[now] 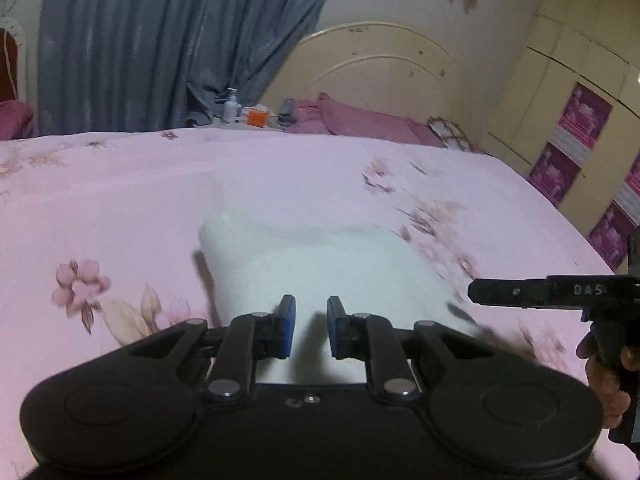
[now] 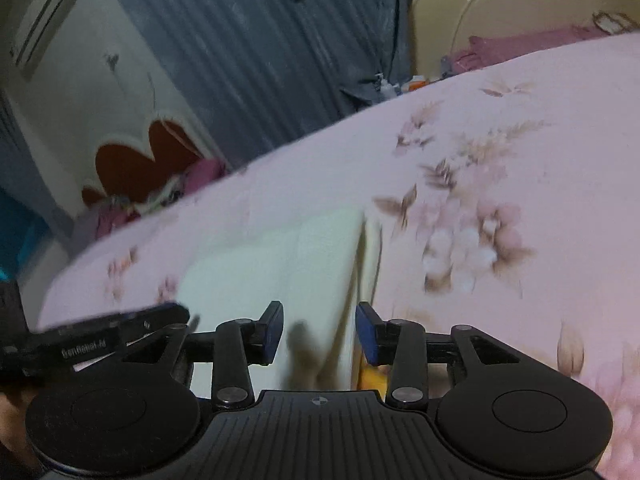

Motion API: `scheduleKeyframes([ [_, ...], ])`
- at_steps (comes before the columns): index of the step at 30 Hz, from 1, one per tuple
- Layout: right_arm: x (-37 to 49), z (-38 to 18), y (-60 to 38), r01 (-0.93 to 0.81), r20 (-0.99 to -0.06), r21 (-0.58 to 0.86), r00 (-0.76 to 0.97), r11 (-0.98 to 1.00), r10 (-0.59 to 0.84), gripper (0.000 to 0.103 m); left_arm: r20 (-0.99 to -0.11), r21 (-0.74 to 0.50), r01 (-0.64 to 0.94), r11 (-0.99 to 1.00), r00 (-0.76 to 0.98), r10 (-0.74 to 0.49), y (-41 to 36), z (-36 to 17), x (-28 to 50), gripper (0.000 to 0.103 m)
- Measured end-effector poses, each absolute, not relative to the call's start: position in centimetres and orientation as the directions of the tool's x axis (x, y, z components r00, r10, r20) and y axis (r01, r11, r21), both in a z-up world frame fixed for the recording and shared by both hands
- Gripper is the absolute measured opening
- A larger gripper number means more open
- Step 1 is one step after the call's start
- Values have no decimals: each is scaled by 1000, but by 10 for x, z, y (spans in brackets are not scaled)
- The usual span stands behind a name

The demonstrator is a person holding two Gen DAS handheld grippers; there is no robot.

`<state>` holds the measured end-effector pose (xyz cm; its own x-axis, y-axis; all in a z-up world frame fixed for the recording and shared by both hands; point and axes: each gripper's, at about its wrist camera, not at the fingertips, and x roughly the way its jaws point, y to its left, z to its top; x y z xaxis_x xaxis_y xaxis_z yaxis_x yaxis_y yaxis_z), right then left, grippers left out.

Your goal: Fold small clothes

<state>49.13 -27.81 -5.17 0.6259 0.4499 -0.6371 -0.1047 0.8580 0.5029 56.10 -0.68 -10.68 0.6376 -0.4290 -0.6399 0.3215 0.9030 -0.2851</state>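
Observation:
A small white garment [image 1: 320, 264] lies folded on the pink floral bedsheet [image 1: 120, 200]. My left gripper [image 1: 311, 326] is open and empty, its blue pads just over the garment's near edge. The right gripper's finger [image 1: 520, 292] reaches in from the right beside the garment. In the right wrist view the white garment [image 2: 280, 264] lies ahead with its right edge standing up a little. My right gripper [image 2: 320, 330] is open over that edge and holds nothing. The left gripper [image 2: 100, 336] shows at the left. The picture is blurred.
A cream headboard [image 1: 380, 76] and purple pillows [image 1: 360, 120] lie beyond the bed. A bedside table with a bottle [image 1: 231, 108] and an orange box [image 1: 256, 117] stands by the grey curtain [image 1: 140, 40]. Wardrobes [image 1: 580, 92] stand at right. Something yellow [image 2: 374, 380] shows under the right gripper.

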Motion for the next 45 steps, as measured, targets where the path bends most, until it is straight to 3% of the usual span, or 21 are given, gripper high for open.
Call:
scheduleKeyframes([
  [6,543,-77,-269,-67,-694,505,562,860,451,39,-661,-268,326,906,622,-420,-13,-115,585,15],
  [7,543,-81,-269,-84,-685,527,547,846,481,34,-678,-264,333,905,603,-420,-15,-120,584,15],
  [8,542,-84,-267,-100,-686,531,532,842,496,6,-686,-276,337,900,587,-430,-15,-125,582,15],
  [13,522,-91,-271,-113,-731,423,543,899,412,6,-678,-278,372,886,577,-455,-22,-129,572,15],
  [19,534,-83,-269,-94,-737,419,545,903,399,7,-668,-299,372,879,576,-471,-20,-120,569,15],
  [21,522,-69,-274,-85,-716,430,574,899,397,35,-631,-326,387,863,591,-503,-11,-112,551,15],
  [22,511,-61,-278,-109,-685,451,593,886,423,37,-622,-334,387,859,594,-510,-7,-111,543,15],
  [27,486,-63,-259,-177,-707,448,530,876,469,37,-648,-360,364,859,564,-511,-8,-134,531,15],
  [30,485,-78,-243,-192,-757,360,512,913,406,37,-649,-418,330,846,544,-532,-5,-136,537,15],
  [37,465,-64,-261,-168,-736,441,494,882,462,37,-676,-333,396,856,533,-510,-13,-126,509,15],
  [39,450,-64,-262,-170,-736,476,460,863,497,37,-673,-356,384,852,527,-519,-11,-129,496,15],
  [45,399,-74,-254,-201,-775,453,393,868,495,36,-702,-333,409,850,494,-513,-23,-140,446,15],
])
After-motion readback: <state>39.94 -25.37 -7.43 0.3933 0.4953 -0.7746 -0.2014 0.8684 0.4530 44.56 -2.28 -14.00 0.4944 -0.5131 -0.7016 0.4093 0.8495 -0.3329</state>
